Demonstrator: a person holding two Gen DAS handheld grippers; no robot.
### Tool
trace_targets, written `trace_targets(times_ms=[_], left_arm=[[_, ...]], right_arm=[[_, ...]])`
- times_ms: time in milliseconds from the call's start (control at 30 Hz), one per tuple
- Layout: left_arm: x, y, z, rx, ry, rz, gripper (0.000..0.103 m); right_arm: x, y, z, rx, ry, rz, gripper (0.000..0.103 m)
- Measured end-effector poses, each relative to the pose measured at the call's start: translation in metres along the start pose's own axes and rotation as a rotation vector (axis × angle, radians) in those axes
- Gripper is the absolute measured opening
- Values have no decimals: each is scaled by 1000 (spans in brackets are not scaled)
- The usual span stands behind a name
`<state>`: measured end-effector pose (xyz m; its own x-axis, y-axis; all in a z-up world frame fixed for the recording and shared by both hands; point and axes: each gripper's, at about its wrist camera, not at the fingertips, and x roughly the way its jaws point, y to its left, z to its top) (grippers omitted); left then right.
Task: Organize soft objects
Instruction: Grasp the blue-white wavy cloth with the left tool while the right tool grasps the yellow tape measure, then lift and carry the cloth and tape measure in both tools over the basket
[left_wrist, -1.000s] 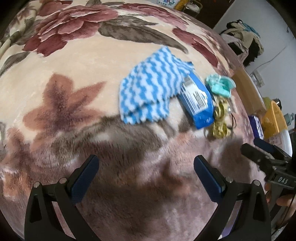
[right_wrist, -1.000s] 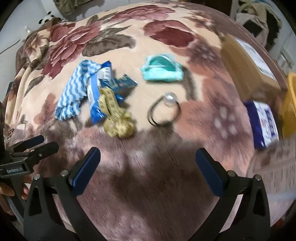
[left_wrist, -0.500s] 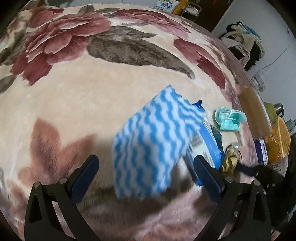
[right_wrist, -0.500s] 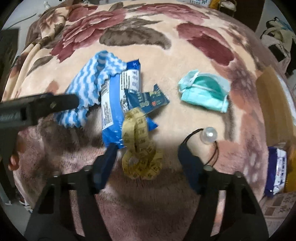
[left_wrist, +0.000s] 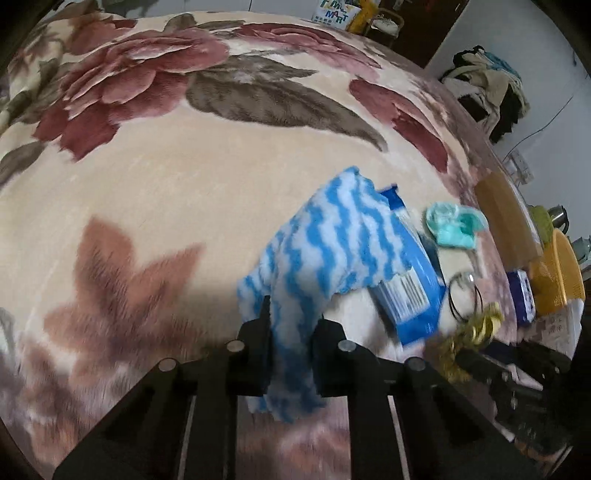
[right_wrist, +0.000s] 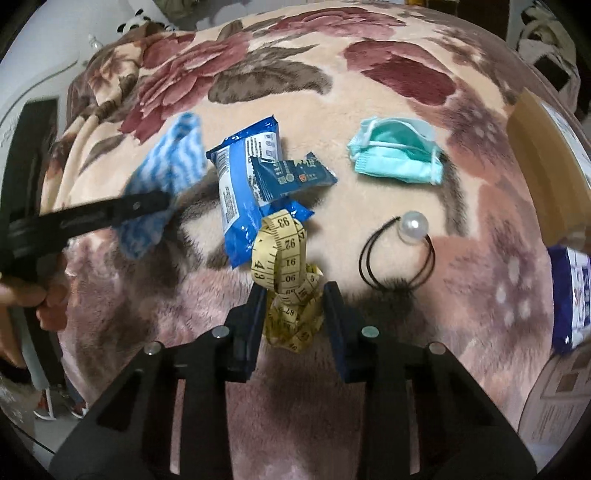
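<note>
My left gripper (left_wrist: 293, 328) is shut on the near end of a blue-and-white striped fluffy cloth (left_wrist: 332, 243), whose far part drapes over a blue wipes pack (left_wrist: 410, 295). In the right wrist view the same left gripper (right_wrist: 162, 199) pinches the cloth (right_wrist: 173, 158) from the left. My right gripper (right_wrist: 293, 299) has its jaws closing around a bunched yellow tape measure (right_wrist: 284, 254), and the pads touch the bundle on both sides. A small dark blue packet (right_wrist: 291, 177) lies on the wipes pack (right_wrist: 236, 199). A green face mask (right_wrist: 399, 151) and a black hair tie with a pearl (right_wrist: 413, 225) lie to the right.
Everything rests on a floral plush blanket (left_wrist: 177, 177). A cardboard box (right_wrist: 546, 140) and a blue-and-white pack (right_wrist: 576, 295) sit at the right edge. A yellow basket (left_wrist: 557, 273) and a clothes pile (left_wrist: 491, 85) stand beyond the bed. A person's hand (right_wrist: 40, 299) holds the left gripper.
The left gripper came forward to the striped cloth and shut on it, raising its near end. The right gripper moved over the tape measure and its fingers narrowed from wide open onto the bundle.
</note>
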<state>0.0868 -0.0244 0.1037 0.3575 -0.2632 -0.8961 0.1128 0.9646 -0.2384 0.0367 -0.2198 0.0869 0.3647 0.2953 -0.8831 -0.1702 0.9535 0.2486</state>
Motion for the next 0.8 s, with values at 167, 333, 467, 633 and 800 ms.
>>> trace_targets(times_ms=[167, 333, 467, 633, 800], left_arm=[[-18, -9, -30, 20, 19, 14, 15], [-33, -21, -57, 28, 28, -2, 15], [-39, -29, -70, 17, 40, -8, 15], [-49, -42, -79, 19, 35, -22, 15], [-59, -56, -81, 33, 28, -40, 15]], right_arm=[[-14, 4, -16, 27, -17, 14, 32], [-28, 7, -30, 42, -25, 20, 32], [-43, 6, -39, 48, -41, 16, 32], [-65, 1, -46, 62, -75, 3, 32], [-84, -5, -51, 74, -99, -8, 32]])
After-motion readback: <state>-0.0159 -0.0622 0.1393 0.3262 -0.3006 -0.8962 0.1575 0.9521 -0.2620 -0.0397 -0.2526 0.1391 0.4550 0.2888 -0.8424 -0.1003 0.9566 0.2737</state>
